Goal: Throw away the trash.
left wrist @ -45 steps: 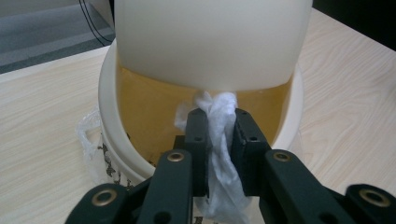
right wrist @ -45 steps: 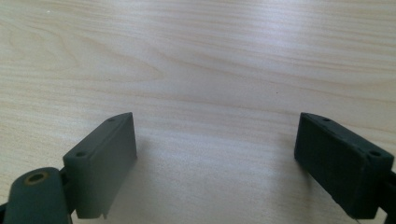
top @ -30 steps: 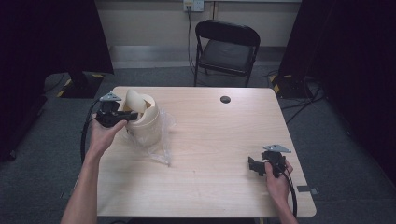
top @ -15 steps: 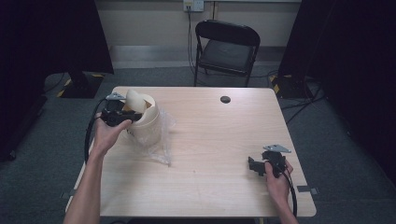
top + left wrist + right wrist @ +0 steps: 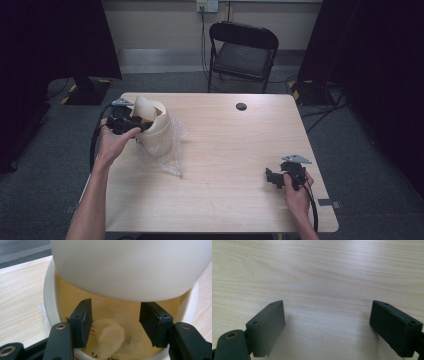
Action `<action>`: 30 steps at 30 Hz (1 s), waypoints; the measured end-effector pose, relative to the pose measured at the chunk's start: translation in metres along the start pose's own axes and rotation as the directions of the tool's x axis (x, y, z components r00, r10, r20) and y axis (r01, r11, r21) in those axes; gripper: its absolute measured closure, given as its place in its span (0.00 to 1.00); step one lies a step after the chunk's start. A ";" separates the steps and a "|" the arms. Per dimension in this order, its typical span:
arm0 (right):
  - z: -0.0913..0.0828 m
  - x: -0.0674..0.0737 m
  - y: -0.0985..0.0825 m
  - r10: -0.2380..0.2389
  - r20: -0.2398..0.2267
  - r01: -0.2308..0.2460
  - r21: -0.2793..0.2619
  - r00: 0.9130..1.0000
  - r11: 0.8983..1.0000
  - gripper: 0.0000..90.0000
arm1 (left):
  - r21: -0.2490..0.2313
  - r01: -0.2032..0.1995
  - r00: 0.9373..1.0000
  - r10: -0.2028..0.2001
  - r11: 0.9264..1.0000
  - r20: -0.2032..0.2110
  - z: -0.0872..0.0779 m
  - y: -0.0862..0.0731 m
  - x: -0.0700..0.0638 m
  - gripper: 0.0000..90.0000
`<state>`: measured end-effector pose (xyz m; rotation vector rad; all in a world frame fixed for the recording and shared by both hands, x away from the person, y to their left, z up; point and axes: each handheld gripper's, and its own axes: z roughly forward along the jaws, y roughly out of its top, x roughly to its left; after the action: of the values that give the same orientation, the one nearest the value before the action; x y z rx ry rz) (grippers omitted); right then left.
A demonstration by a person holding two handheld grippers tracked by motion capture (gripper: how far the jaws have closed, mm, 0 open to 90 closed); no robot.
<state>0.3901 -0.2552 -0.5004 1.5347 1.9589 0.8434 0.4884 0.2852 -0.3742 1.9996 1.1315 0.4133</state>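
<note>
Change: the left gripper has just been opening its jaws at the rim of the cream tub; nothing between them now.
Lid: the pale lid leans tilted over the tub's mouth, above the jaws.
Tub: far-left on the table, on crinkled clear plastic.
Right gripper: wide open, empty, low over bare wood near the right edge.

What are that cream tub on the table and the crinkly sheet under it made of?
The cream round tub looks like plastic: smooth, matte walls with a thick rolled rim, slightly translucent yellowish inside in the left gripper view. The clear crinkled sheet beneath it seems thin plastic film, see-through with shiny creases, possibly a bag. The pale table shows printed-looking wood grain, probably laminate.
</note>
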 end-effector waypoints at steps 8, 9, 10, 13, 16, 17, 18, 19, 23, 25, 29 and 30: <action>0.000 0.000 0.000 0.000 0.000 0.000 0.000 1.000 1.000 0.13 | -0.011 -0.035 0.999 0.035 0.999 -0.001 -0.010 0.000 -0.001 0.60; 0.000 0.000 0.000 0.000 0.000 0.000 0.000 1.000 1.000 0.13 | -0.017 -0.037 0.999 0.037 0.999 0.003 -0.012 0.000 -0.003 0.60; 0.000 0.000 0.000 0.000 0.000 0.000 0.000 1.000 1.000 0.13 | -0.022 -0.042 0.999 0.042 0.999 0.002 -0.013 0.000 -0.003 0.60; 0.000 0.000 0.000 0.001 0.001 -0.001 0.000 1.000 1.000 0.13 | -0.030 -0.051 0.999 0.051 0.998 -0.006 -0.018 0.000 -0.006 0.60; 0.000 0.000 0.000 0.000 0.000 0.000 0.000 1.000 1.000 0.13 | -0.047 -0.040 0.999 0.040 0.998 0.000 -0.024 0.000 -0.006 0.60; 0.000 0.000 0.000 0.000 0.000 0.000 0.000 1.000 1.000 0.13 | -0.063 -0.034 0.999 0.035 0.997 0.004 -0.026 -0.001 -0.006 0.59; 0.000 0.000 0.000 0.000 0.000 0.000 0.000 1.000 1.000 0.13 | -0.065 -0.034 0.999 0.034 0.997 -0.004 -0.028 -0.001 -0.006 0.58; 0.000 0.000 0.000 0.000 0.000 0.000 0.000 1.000 1.000 0.13 | -0.065 -0.035 0.999 0.034 0.997 -0.009 -0.029 -0.001 -0.007 0.57; 0.000 0.000 0.000 -0.001 -0.002 0.001 0.000 1.000 1.000 0.13 | -0.116 -0.031 0.999 0.033 0.993 0.011 -0.039 -0.003 -0.008 0.52; 0.000 0.000 0.000 -0.001 -0.002 0.001 0.000 1.000 1.000 0.13 | -0.148 -0.043 0.998 0.050 0.988 0.038 -0.044 -0.006 -0.007 0.49; 0.000 0.000 0.000 -0.001 -0.002 0.001 0.000 1.000 1.000 0.13 | -0.171 -0.033 0.998 0.040 0.985 0.038 -0.054 -0.015 -0.006 0.46; 0.000 0.000 0.000 -0.002 -0.002 0.002 0.000 1.000 1.000 0.13 | -0.173 -0.038 0.998 0.045 0.984 0.035 -0.057 -0.017 -0.006 0.45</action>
<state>0.3903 -0.2555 -0.5004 1.5329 1.9614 0.8445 0.4405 0.3119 -0.3504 1.8745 0.9975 0.4759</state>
